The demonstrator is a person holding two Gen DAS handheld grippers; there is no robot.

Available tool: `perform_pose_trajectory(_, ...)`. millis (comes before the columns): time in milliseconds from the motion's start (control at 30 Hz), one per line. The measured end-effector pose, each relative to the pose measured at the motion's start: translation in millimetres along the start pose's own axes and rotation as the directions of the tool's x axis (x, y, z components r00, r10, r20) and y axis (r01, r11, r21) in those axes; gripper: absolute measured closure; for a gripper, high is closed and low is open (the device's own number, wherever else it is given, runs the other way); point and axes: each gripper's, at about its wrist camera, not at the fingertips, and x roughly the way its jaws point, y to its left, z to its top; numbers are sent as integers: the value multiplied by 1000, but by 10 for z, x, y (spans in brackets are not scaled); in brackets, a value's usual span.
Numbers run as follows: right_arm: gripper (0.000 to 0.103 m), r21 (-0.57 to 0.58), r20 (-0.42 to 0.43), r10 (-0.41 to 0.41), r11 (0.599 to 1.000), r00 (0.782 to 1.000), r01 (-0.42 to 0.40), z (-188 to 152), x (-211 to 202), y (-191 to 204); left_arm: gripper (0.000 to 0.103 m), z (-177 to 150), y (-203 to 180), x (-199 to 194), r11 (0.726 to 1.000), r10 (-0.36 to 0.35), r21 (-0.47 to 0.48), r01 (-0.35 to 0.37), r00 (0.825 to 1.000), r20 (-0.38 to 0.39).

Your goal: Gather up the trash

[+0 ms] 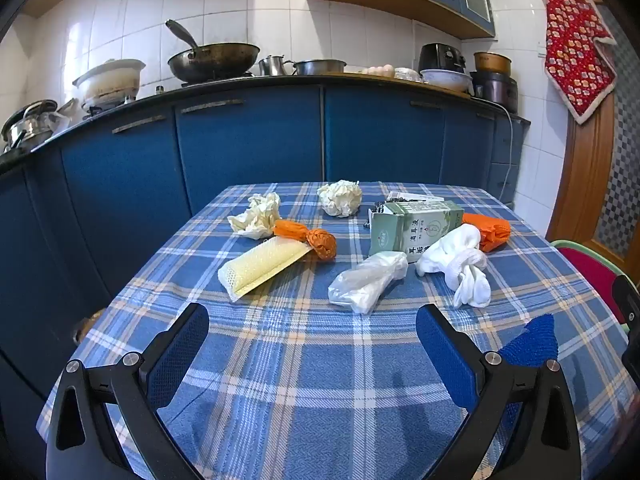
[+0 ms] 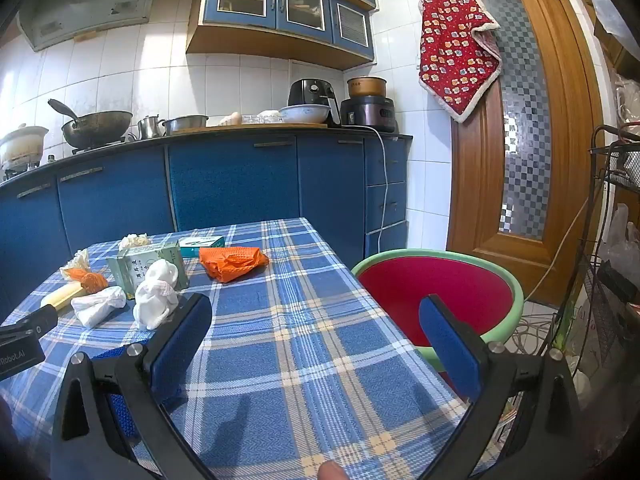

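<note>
Both grippers' jaws gape wide, holding nothing; red basin (image 2: pixel 436 292) beside table (image 2: pixel 280 360).

Blue plaid tablecloth (image 1: pixel 304 380), wok (image 1: pixel 214 60), red quilted cloth (image 2: pixel 456 40), wooden door (image 2: pixel 524 128)

The blue plaid woven tablecloth (image 1: pixel 304 360) looked matt and coarse; the crumpled white paper ball (image 1: pixel 339 197) was creased and dull; the clear plastic bag (image 1: pixel 366 282) shone faintly; the pale green cardboard carton (image 1: pixel 412 230) was smooth; the red plastic basin with a green rim (image 2: pixel 440 296) looked glossy.
</note>
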Motion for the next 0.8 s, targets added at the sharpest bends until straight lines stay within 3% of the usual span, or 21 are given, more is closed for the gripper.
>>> perform_pose_trajectory(800,1,-2,1,0,1000,1000,0,-4,-5,0,0,0,1,1,1000,-3,-3,3,1000,-2)
